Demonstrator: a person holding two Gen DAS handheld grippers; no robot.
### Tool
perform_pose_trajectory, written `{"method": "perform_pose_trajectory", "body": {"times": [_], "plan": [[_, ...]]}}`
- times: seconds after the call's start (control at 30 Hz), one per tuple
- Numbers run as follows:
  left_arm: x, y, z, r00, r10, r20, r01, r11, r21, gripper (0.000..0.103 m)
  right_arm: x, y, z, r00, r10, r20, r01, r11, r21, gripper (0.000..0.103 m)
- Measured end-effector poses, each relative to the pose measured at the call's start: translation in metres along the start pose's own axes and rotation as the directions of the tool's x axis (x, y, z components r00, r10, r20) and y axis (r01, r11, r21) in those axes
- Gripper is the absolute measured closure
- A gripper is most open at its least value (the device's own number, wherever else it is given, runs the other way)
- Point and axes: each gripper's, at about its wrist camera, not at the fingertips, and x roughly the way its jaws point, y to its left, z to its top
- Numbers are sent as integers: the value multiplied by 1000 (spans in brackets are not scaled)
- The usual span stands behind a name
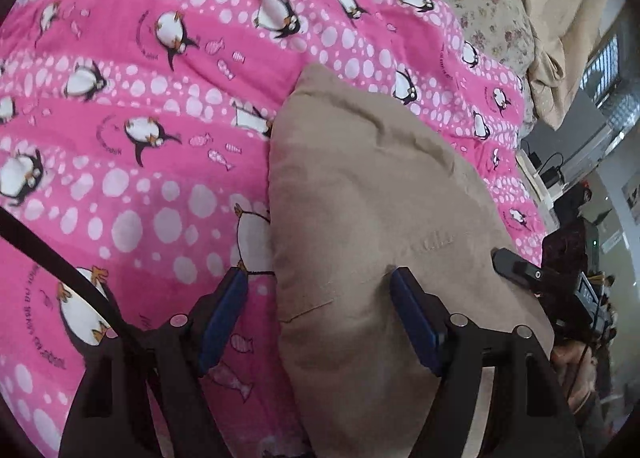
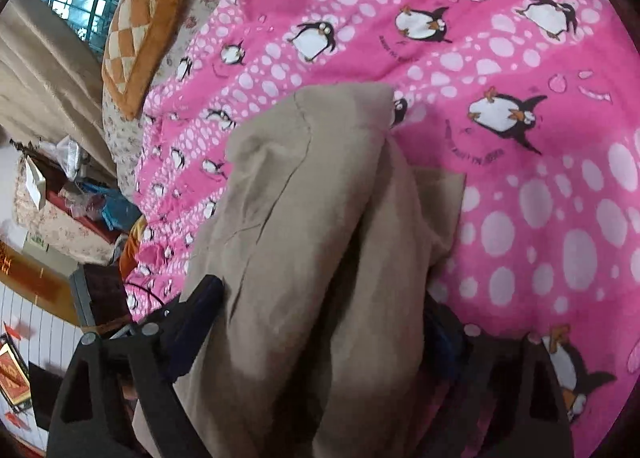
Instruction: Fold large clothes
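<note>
My left gripper (image 1: 318, 300) stood wide, one blue pad resting on the folded tan cotton garment (image 1: 380, 218) lying on the pink penguin-print fleece blanket (image 1: 140, 98); my right gripper (image 2: 320, 322) straddled its bunched end, jaws apart, apparently letting it settle.

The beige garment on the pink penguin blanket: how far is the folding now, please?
Done: the beige garment already lies as a narrow, layered bundle on the pink blanket. In hand: nothing is pinched; the left gripper stands open over its near edge, and the right gripper is open with cloth between its fingers. Left: uneven layers in the right wrist view suggest a further fold or some smoothing.
</note>
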Motion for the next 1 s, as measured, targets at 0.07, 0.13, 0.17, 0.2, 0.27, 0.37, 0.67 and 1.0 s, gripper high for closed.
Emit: {"method": "perform_pose_trajectory", "body": {"times": [0.07,0.13,0.17,0.2,0.27,0.37,0.67,1.0], "plan": [[3,1,1,1000,-8,-5,8,1000,3,42,-3,2,0,1000,-16,24,16,1000,-23,17],[5,-2,-1,1000,-2,-3,2,1000,21,41,-6,6,-1,998,-30,50,34,997,-72,24],[5,-4,-2,1000,2,0,-2,1000,30,41,-7,10,-1,997,-48,56,54,992,-114,32],[6,-7,-3,1000,0,-3,1,999,49,41,-8,15,-3,995,-77,65,86,983,-164,35],[6,-13,-6,1000,1,-3,0,997,83,49,-8,24,-5,986,-144,81,159,959,-234,43],[5,-23,-10,1000,3,13,-5,989,146,69,-9,25,-5,971,-213,106,232,944,-236,40],[-19,-30,-11,996,38,79,-52,980,191,103,0,19,-5,993,-116,26,118,987,-106,61],[-89,-1,-14,988,21,151,-46,986,158,103,24,54,-26,997,65,-35,-66,997,-31,68]]}}
